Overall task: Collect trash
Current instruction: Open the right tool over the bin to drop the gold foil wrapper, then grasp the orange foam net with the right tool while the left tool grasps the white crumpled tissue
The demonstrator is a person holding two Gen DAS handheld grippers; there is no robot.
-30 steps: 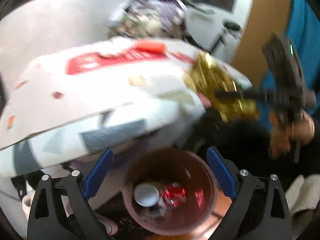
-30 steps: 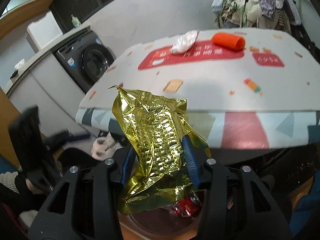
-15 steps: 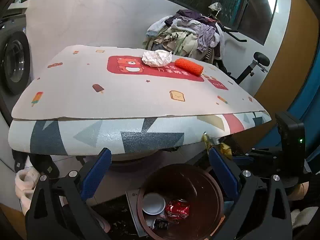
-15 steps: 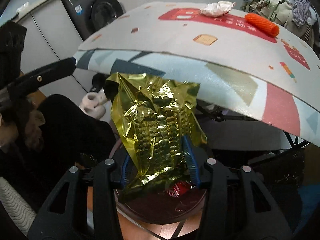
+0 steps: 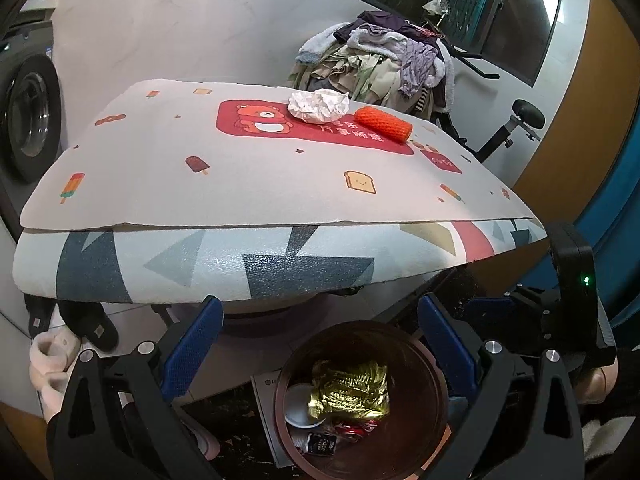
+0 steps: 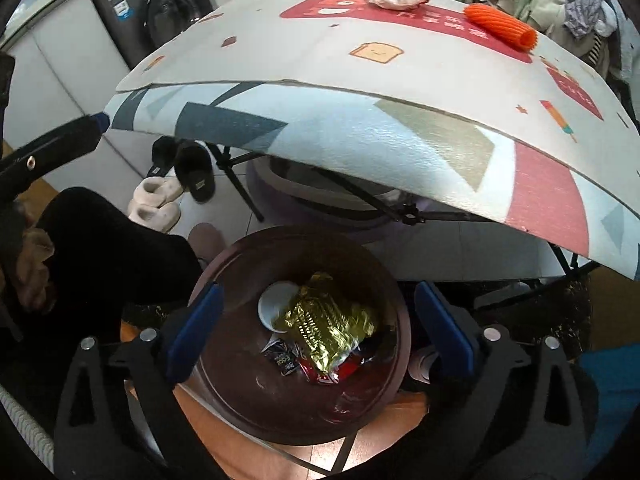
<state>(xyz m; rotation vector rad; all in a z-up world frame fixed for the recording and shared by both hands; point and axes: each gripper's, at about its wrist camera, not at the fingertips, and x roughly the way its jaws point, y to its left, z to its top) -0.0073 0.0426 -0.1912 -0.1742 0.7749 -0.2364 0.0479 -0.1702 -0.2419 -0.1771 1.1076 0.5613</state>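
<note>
Foam-mat table (image 5: 248, 184) beside washing machine (image 5: 28, 120)

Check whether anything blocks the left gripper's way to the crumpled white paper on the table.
Nothing visible blocks it. The left gripper is open and empty below the table edge; it must rise above that edge first. The crumpled white paper lies exposed on top, the orange mesh sleeve just beside it.
</note>
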